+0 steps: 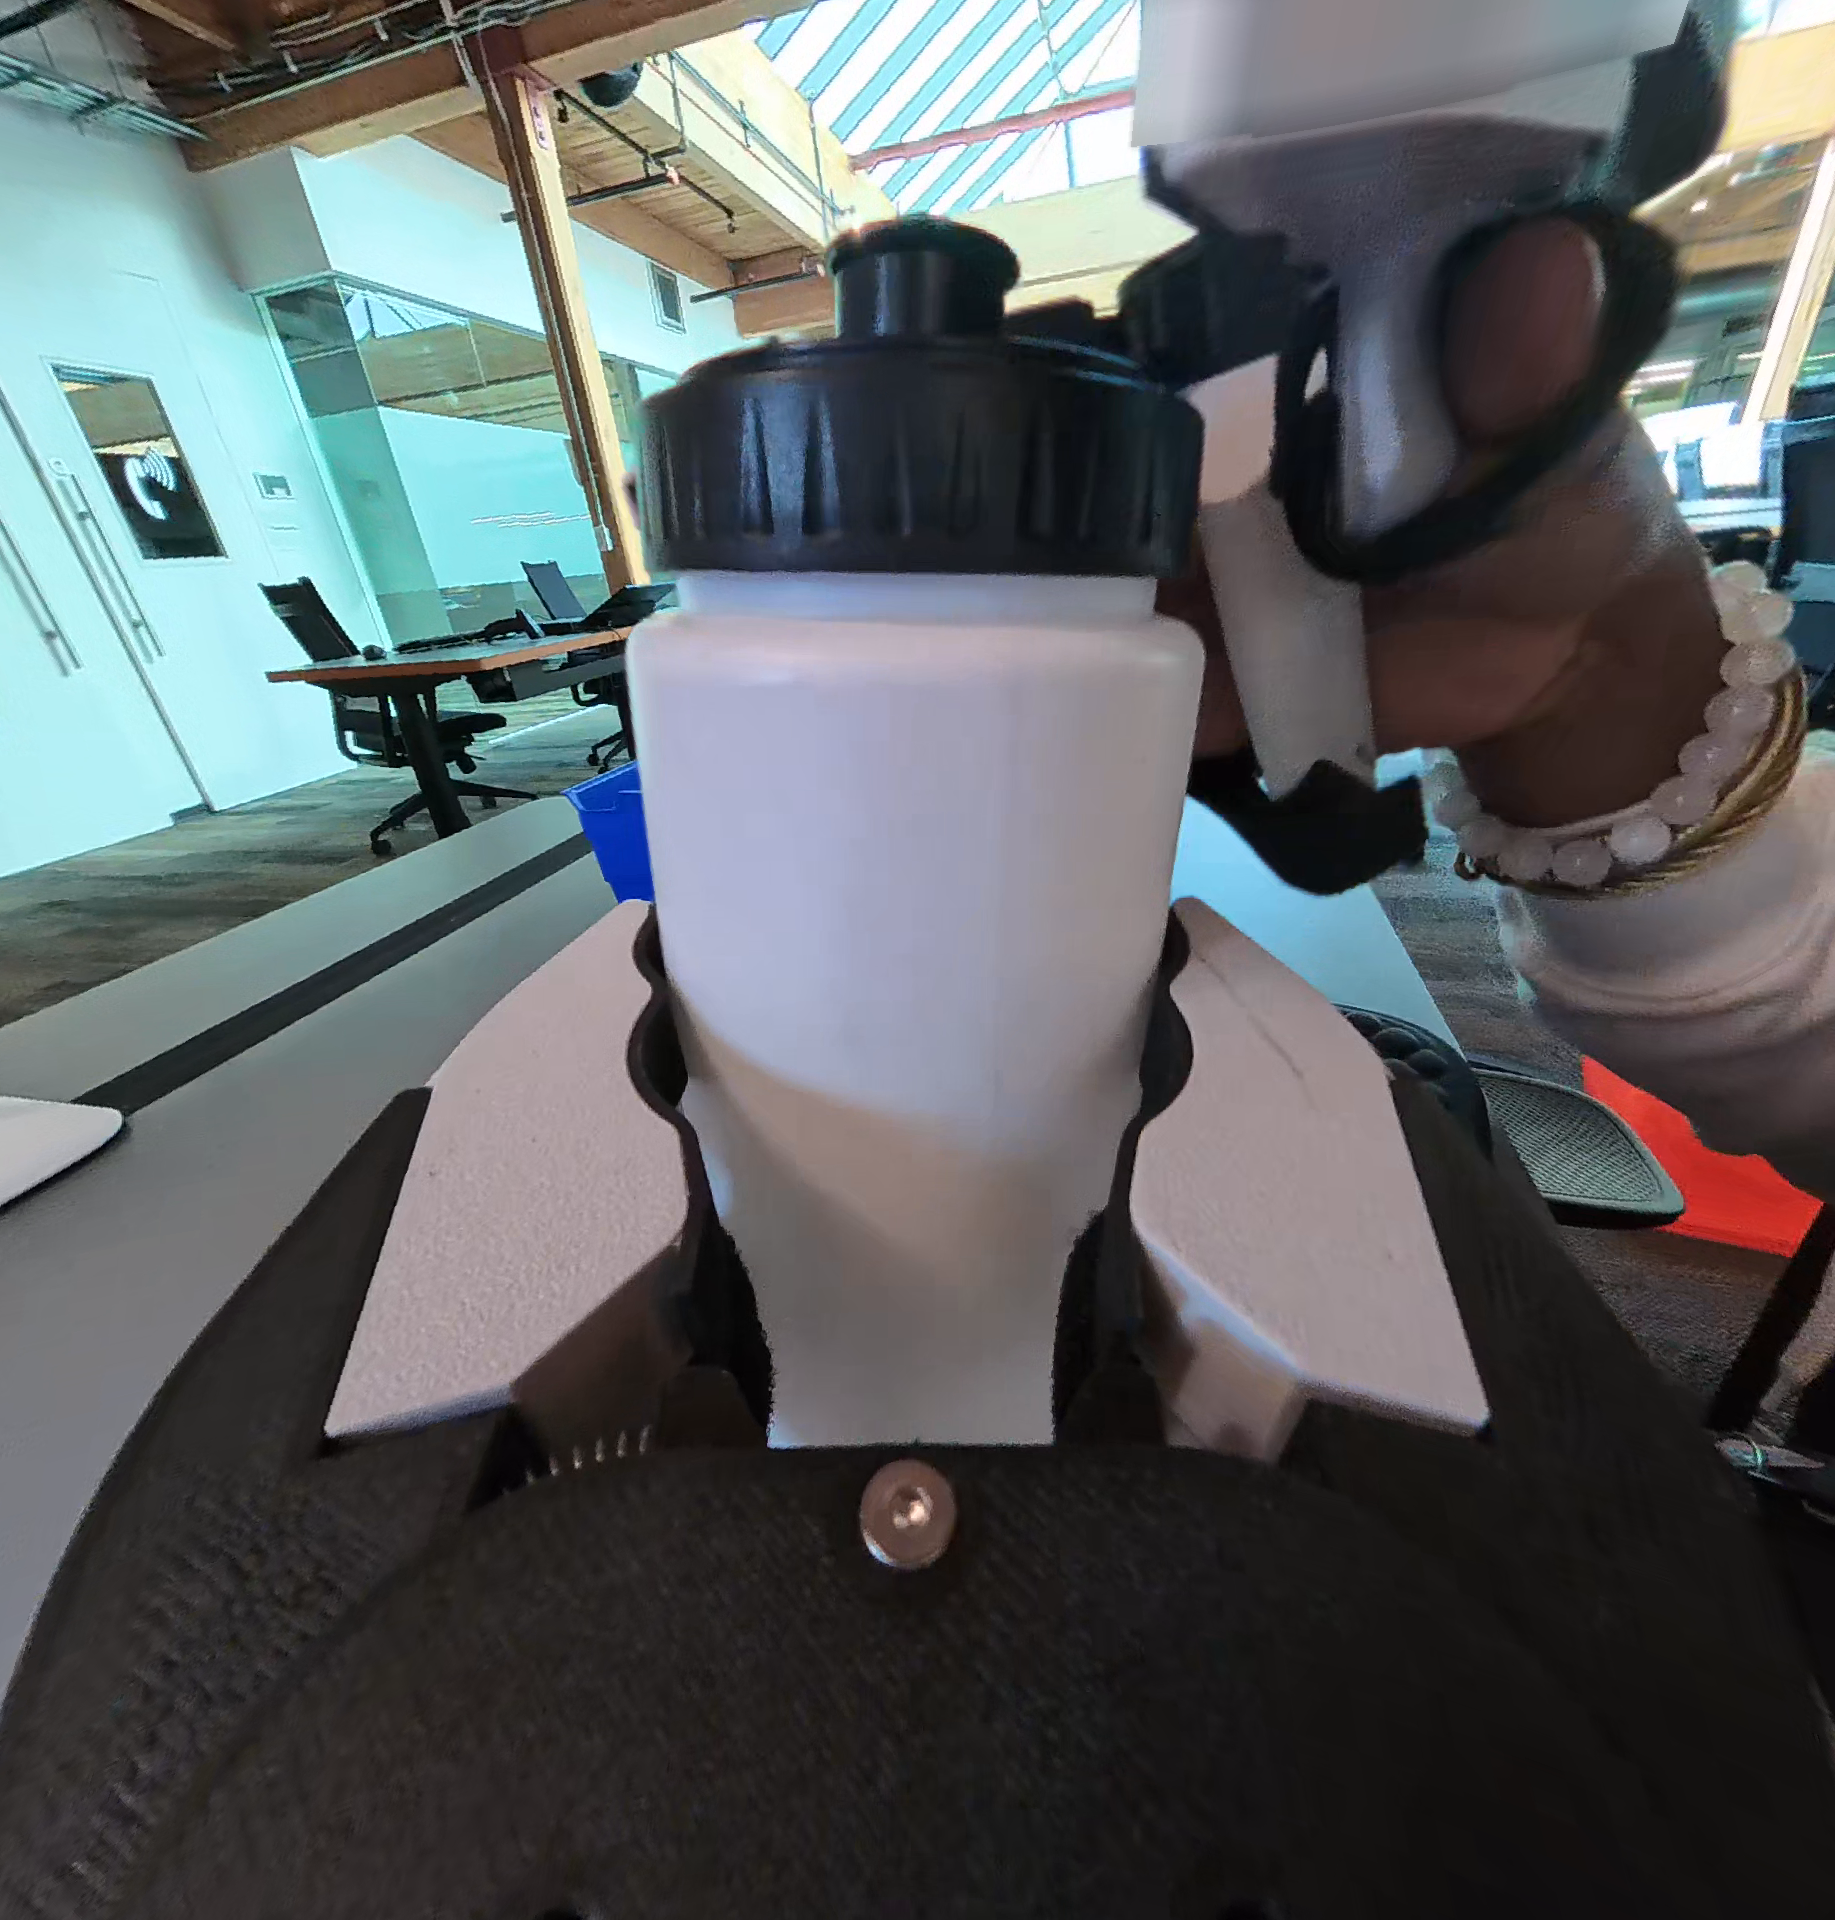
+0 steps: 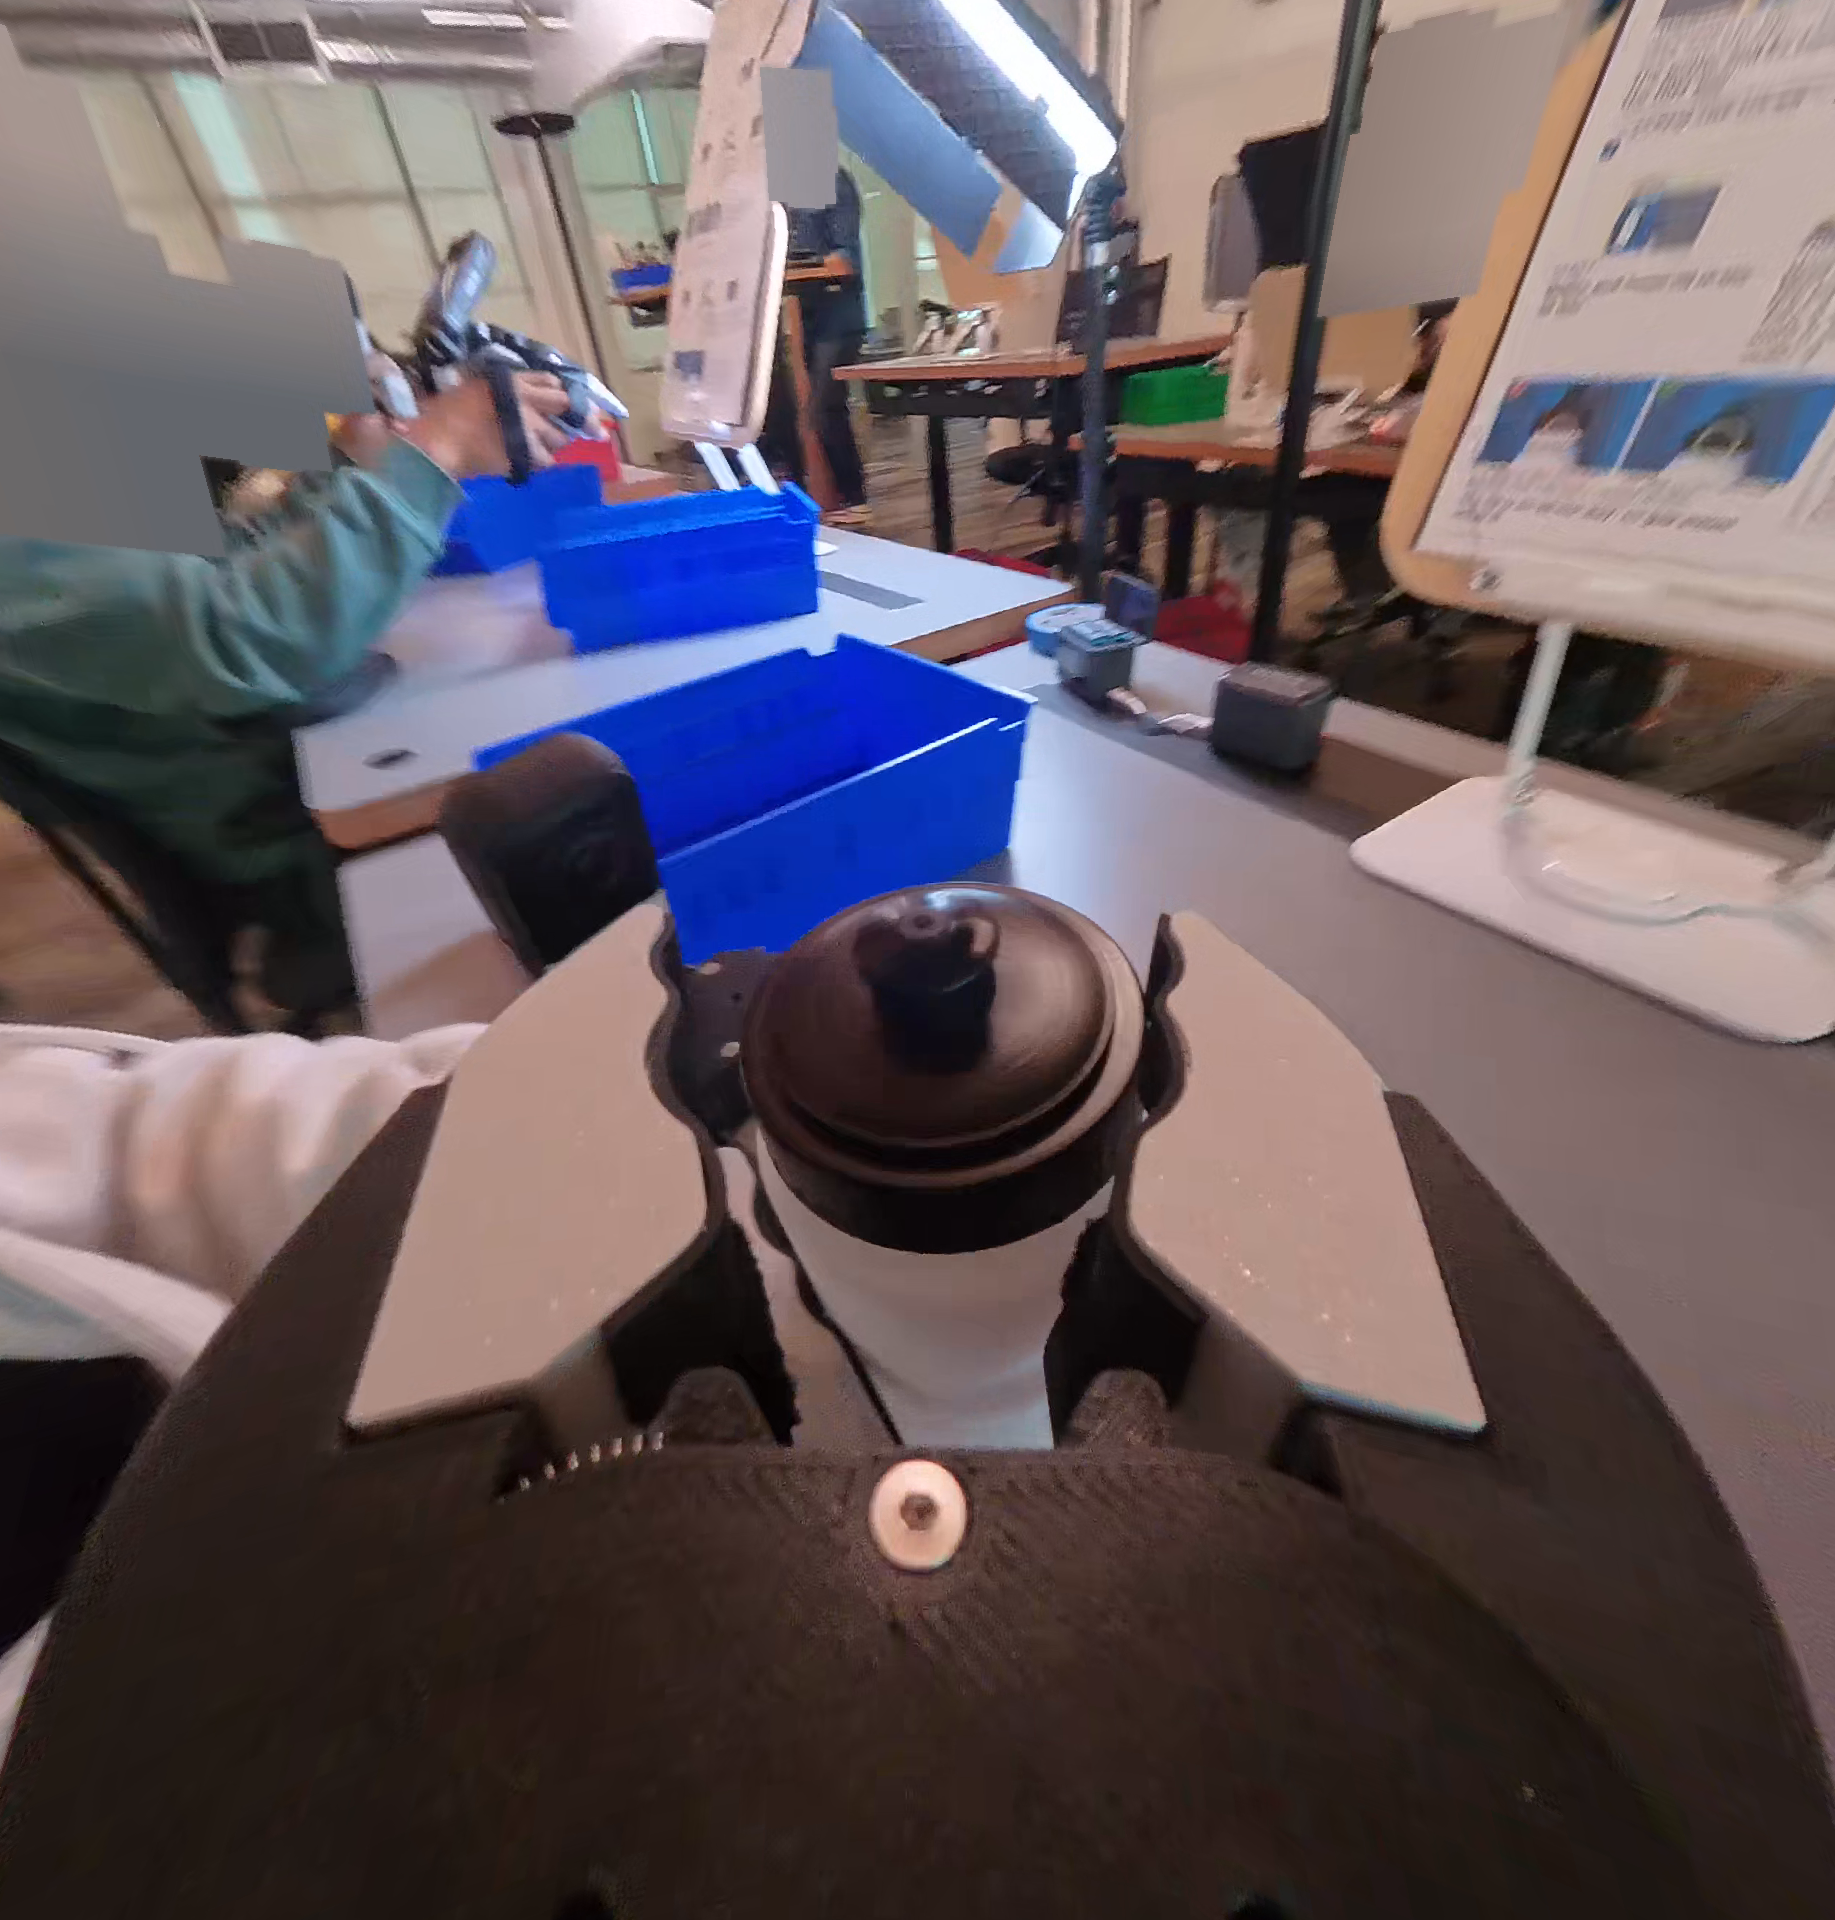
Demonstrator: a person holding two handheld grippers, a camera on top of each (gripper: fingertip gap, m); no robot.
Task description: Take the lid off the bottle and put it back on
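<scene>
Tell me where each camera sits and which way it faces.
Left wrist view: on the left hand-held gripper, looking level at the white bottle clamped between its fingers; the person's right hand shows beyond.
Right wrist view: on the right hand-held gripper, looking down onto the black lid, its fingers either side of it; a white sleeve shows at left.
Shared: bottle, lid, grey table and blue bin.

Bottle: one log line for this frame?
left gripper: shut on bottle | right gripper: around lid, contact unclear | lid: on
</scene>
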